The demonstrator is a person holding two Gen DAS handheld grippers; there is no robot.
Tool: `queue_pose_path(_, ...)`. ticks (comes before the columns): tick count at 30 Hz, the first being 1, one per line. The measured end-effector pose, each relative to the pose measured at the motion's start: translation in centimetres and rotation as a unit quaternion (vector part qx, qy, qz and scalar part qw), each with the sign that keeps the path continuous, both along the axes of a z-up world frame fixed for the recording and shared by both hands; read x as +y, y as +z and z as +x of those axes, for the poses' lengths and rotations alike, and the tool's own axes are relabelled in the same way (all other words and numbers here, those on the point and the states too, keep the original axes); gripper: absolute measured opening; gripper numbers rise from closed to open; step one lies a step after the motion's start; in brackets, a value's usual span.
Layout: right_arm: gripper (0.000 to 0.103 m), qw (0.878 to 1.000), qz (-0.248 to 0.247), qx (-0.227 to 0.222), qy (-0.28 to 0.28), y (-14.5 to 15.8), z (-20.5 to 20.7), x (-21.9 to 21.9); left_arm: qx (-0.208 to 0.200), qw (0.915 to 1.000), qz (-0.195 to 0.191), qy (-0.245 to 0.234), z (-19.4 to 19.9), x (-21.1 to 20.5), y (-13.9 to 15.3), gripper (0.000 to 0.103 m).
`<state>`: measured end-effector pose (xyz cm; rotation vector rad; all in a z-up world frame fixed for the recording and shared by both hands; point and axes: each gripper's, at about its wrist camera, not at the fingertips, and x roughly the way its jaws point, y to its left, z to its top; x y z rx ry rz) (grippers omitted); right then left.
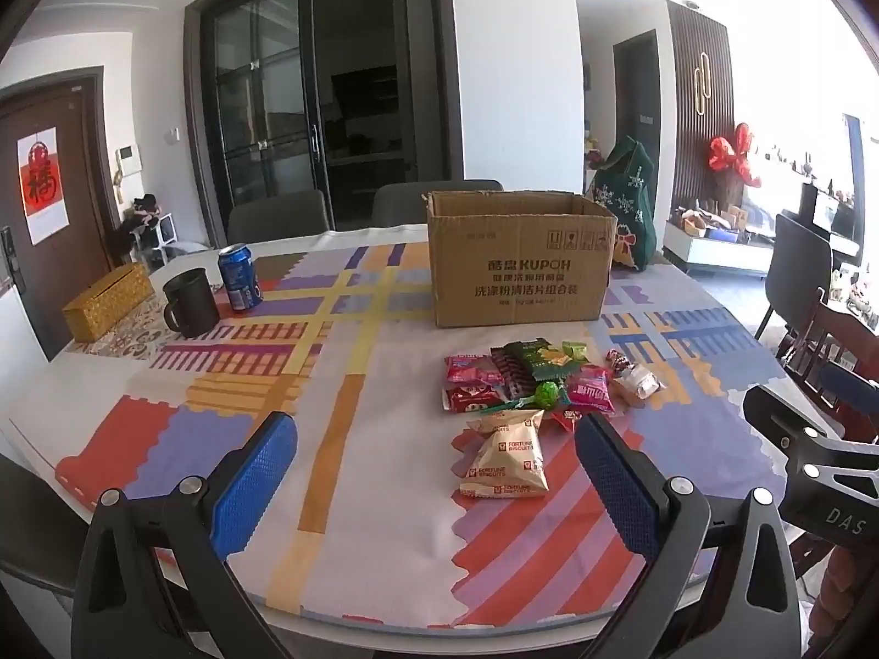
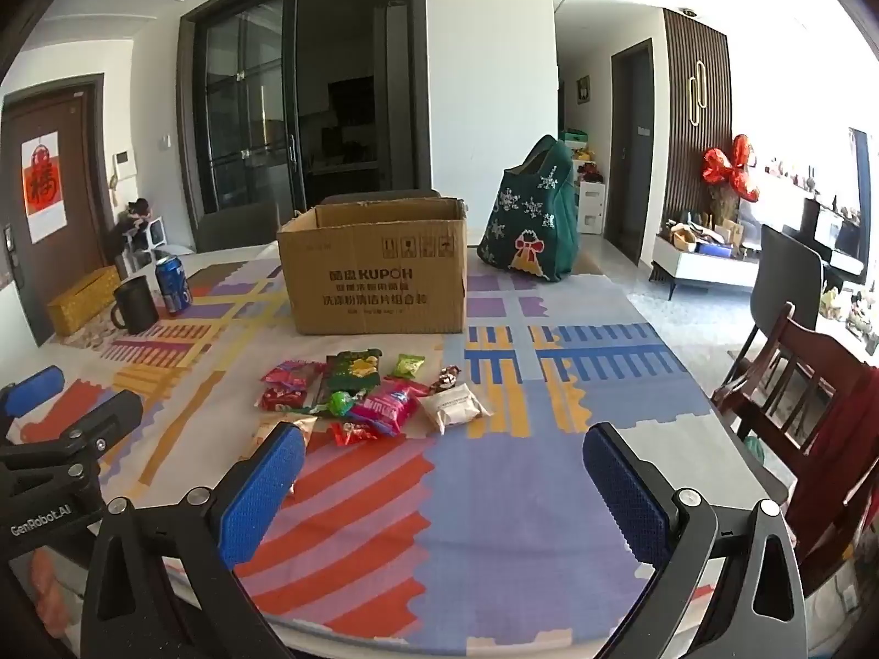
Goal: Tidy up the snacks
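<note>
Both grippers, left [image 1: 434, 472] and right [image 2: 442, 480], gape above snacks [image 2: 373, 392].

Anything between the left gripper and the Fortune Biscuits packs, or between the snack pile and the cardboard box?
Nothing visible. Left gripper is open, with the Fortune Biscuits packs just ahead. Only bare tablecloth separates the snack pile from the open-topped cardboard box.

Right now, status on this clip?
Left gripper and right gripper open, empty. Snack pile loose before open cardboard box. Nothing blocking.
</note>
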<state>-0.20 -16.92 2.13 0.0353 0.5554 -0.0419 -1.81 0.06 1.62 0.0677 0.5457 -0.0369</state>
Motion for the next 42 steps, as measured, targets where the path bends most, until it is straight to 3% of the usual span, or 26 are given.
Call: queue_pose_path(42,0.102,1.000,-0.003,-0.008,-0.001,0.19,-0.19,0.02,0.002,1.0000,-0.001,0.000,0.07,0.11,-0.05,0.103)
